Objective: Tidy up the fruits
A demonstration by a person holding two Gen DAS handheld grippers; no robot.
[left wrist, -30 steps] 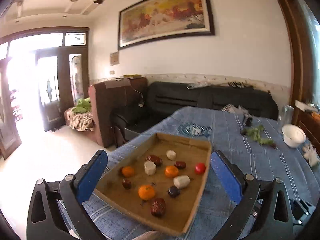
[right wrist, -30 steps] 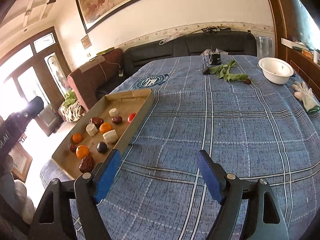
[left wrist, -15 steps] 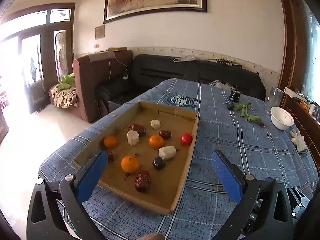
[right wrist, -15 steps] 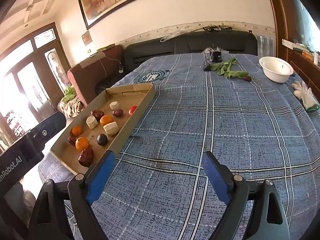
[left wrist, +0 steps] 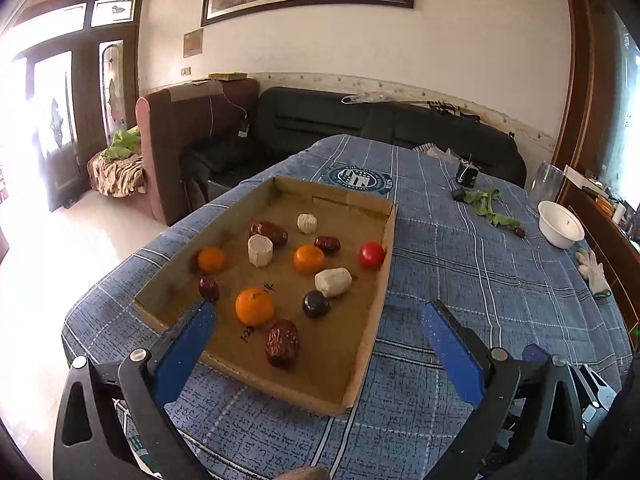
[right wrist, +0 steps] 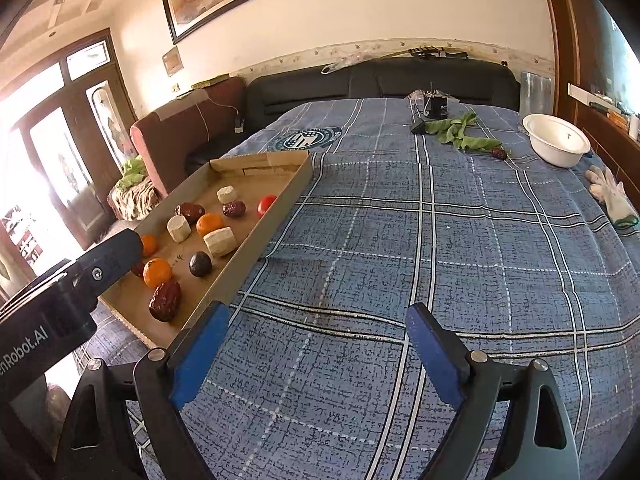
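A shallow cardboard tray (left wrist: pixel 372 320) lies on the blue plaid tablecloth (right wrist: pixel 400 240) and holds three oranges (left wrist: pixel 254 306), several dark red dates (left wrist: pixel 282 343), white chunks (left wrist: pixel 333 281), a dark plum (left wrist: pixel 315 304) and a red tomato (left wrist: pixel 371 254). The tray also shows in the right wrist view (right wrist: pixel 256 240). My left gripper (left wrist: pixel 320 332) is open and empty, above the tray's near end. My right gripper (right wrist: pixel 316 340) is open and empty over bare cloth to the right of the tray. The left gripper's body (right wrist: pixel 68 292) shows at the right view's left edge.
At the far right of the table stand a white bowl (right wrist: pixel 556 145), a white glove (right wrist: pixel 612 196), green leaves (right wrist: pixel 460 132) with a loose date (right wrist: pixel 499 153), and a small black object (right wrist: pixel 437 107). A sofa and armchair stand beyond the table's far edge.
My left gripper has risen and tilted down, so the tray now lies lower and fuller in its view. My right gripper has edged forward and left toward the tray. Both stayed open.
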